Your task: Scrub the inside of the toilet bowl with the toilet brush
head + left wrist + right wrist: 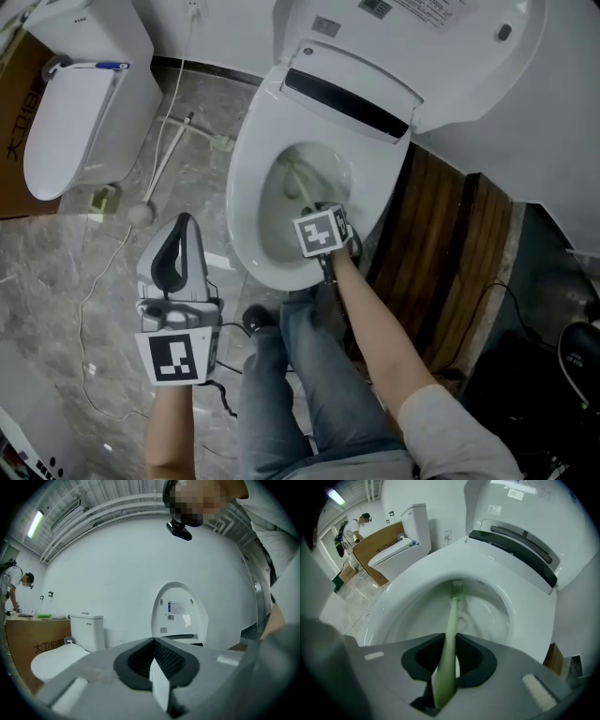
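Two toilets: open toilet bowl [246, 202] at frame middle, shut second toilet [70, 131] upper left. Two grippers. Right gripper [446, 641] squeezed one green toilet brush [451, 620]. Brush ran from lower middle up, head pointing at bowl's far inside wall. Handle end hidden in jaws. Left gripper [154, 644] pinched together, empty.

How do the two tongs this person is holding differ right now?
The right tongs are clamped on the green toilet brush; the left tongs are shut on nothing. The right tongs reach over the toilet bowl; the left tongs hang beside it, above the floor. Both carry a marker cube.
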The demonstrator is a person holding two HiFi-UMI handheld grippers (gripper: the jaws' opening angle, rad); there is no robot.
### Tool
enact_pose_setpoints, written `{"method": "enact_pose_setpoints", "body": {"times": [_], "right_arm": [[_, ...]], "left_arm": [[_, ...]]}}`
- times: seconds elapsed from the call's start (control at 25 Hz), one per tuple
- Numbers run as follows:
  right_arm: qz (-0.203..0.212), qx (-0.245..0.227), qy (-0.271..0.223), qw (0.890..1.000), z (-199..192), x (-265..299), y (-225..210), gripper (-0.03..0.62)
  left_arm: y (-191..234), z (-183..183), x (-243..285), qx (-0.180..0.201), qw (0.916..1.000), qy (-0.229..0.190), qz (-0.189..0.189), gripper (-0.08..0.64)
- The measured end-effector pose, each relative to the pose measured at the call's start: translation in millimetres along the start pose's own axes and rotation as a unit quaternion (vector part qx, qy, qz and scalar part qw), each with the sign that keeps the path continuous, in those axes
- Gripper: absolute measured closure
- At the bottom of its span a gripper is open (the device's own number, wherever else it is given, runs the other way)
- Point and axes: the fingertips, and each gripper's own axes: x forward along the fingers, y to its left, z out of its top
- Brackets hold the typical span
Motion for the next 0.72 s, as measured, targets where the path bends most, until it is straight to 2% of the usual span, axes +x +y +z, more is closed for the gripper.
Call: {"method": "enact_pose_setpoints", "body": {"times": [0.16, 0.72], "right_arm": [[0.025, -0.002, 0.012, 1.0, -9.2, -2.2, 15.2, 0.52], [0.07, -0.082, 0.049, 0.993, -57.2, -29.2, 51.7, 0.518]], "left_arm": [[-0.1, 2.6, -4.8, -0.002, 1.0, -0.003, 0.0, 0.558], [-11.2, 16.4, -18.8, -0.012, 0.9999, -0.009, -0.007, 0.558]]}}
